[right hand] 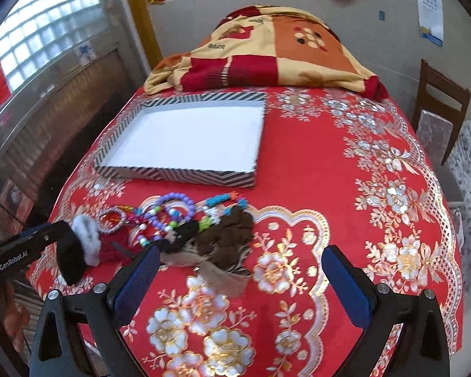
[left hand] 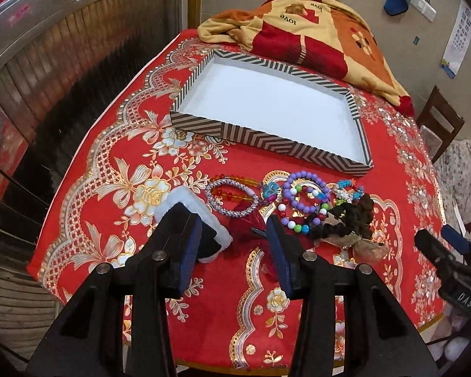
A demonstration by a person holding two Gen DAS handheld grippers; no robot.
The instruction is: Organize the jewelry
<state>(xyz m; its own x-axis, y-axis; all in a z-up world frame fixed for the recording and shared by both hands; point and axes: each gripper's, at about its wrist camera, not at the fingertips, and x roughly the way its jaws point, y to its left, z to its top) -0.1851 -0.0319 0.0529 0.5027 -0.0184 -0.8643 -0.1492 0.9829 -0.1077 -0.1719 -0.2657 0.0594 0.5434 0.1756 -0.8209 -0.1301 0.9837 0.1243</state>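
Your left gripper [left hand: 232, 245] hangs over the table's near-left part, jaws partly apart, nothing between the pads. Its left finger [left hand: 179, 235] hides part of a white fluffy scrunchie [left hand: 185, 201]; something black beside it is too covered to name. In the right wrist view this gripper [right hand: 44, 242] enters at the left edge, side on, with "GenRobot.AI" readable on its arm; fingers of your hand [right hand: 6, 323] are cut off at the bottom-left corner.

The jewelry sits in a row along the near-middle of the red floral tablecloth [left hand: 110, 163], just before the box's near wall: silver beaded bracelet [left hand: 232, 199] over an orange-red bead strand, a turquoise piece hard to make out, purple bead bracelet [left hand: 304, 194] with mixed coloured beads, then a dark brown ruffled hair tie [left hand: 348, 220] tangled with a tan piece. Items overlap, so edges are unclear.

The striped box [left hand: 204, 125], white inside, lies toward the far-left part, with nothing in it.

A folded blanket [left hand: 314, 31] on the far edge reads "love" twice, upside down.

Your right gripper [right hand: 241, 267] has jaws wide, nothing held, over the near-middle. The left wrist view shows only its dark body [left hand: 449, 267] at the right edge, lettering "DAS", cut off. A chair [right hand: 439, 103] stands beyond the right edge.
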